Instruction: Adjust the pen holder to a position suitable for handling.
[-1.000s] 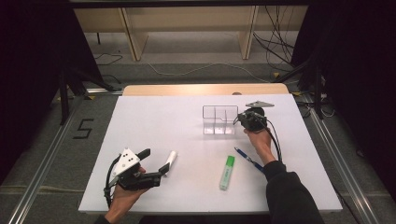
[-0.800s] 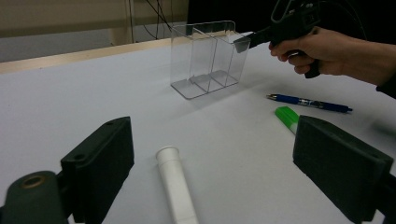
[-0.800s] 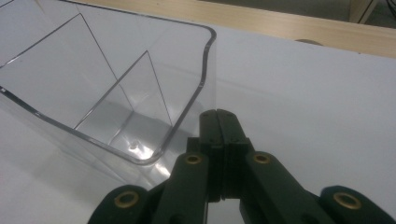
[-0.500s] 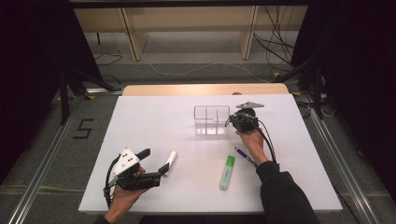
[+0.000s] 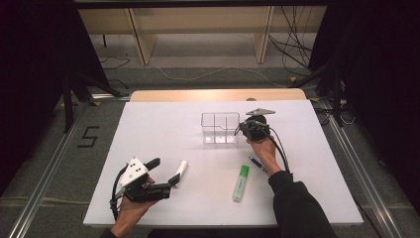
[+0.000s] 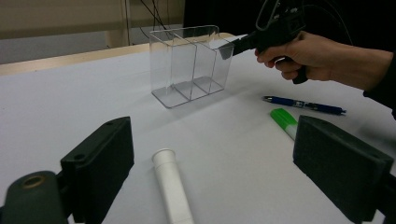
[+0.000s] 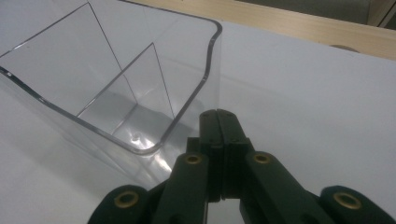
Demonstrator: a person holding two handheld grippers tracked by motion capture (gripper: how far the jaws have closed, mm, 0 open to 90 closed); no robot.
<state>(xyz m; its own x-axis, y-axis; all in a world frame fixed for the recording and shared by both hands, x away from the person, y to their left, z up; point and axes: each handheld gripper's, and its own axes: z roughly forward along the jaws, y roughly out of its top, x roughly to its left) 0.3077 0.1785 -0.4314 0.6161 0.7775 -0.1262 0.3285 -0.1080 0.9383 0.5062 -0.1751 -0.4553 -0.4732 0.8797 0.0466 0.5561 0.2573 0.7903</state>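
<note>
On my screens the clear plastic two-compartment organiser box [image 5: 220,128] stands upright on the white counter [image 5: 163,124], toward its far side and a little right of the middle, and I take it as my landmark. My right tool [image 5: 241,128] sits at the box's right end wall, tips right against the clear plastic near its rim; from the right gripper view [image 7: 219,116] its two black jaws are pressed together with nothing between them, resting just outside the box's rounded corner, and I cannot tell for sure whether they push on the wall or merely touch it. The left gripper view [image 6: 224,49] shows the same closed tip meeting the upper edge of that wall. Nearer to me than the box, just below its right end, lies a blue ballpoint pen [image 5: 257,163], partly under my right wrist, and beside it a green highlighter marker with a white body [image 5: 241,183], lying lengthwise toward me. Well to the near left of the box, a white cylindrical plastic tube [image 5: 181,168] lies flat on the counter. My left tool [image 5: 166,173] rests low on the counter there, jaws spread wide, with the tube's near end lying between them in the left gripper view [image 6: 170,186], untouched by either pad.
</note>
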